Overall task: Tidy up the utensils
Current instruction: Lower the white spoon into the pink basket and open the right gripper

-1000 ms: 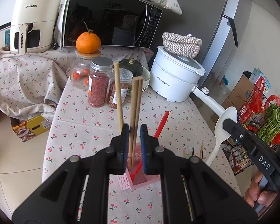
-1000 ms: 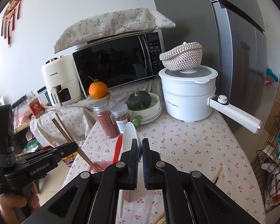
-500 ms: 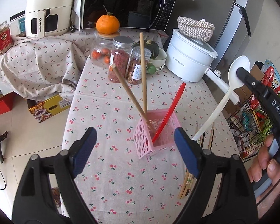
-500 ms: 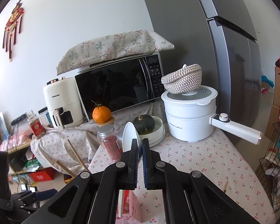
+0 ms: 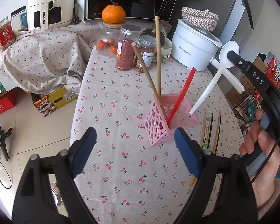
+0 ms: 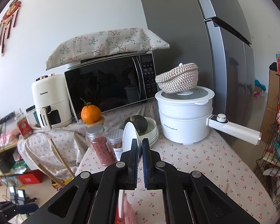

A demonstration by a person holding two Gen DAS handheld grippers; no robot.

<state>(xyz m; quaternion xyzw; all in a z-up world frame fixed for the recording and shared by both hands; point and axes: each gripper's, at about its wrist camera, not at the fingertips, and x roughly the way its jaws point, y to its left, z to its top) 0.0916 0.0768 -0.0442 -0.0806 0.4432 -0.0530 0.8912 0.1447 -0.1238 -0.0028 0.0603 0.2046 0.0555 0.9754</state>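
Now my left gripper stands wide open and empty, the pink basket just ahead of its right finger. My right gripper is clamped on the white spoon, whose handle tip hangs just above the basket; I judge the next move lowers it in, then releases.

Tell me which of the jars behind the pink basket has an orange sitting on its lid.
The clear round jar farthest back, with the wooden lid: the orange sits on it. The two jars beside it have bare metal screw caps.
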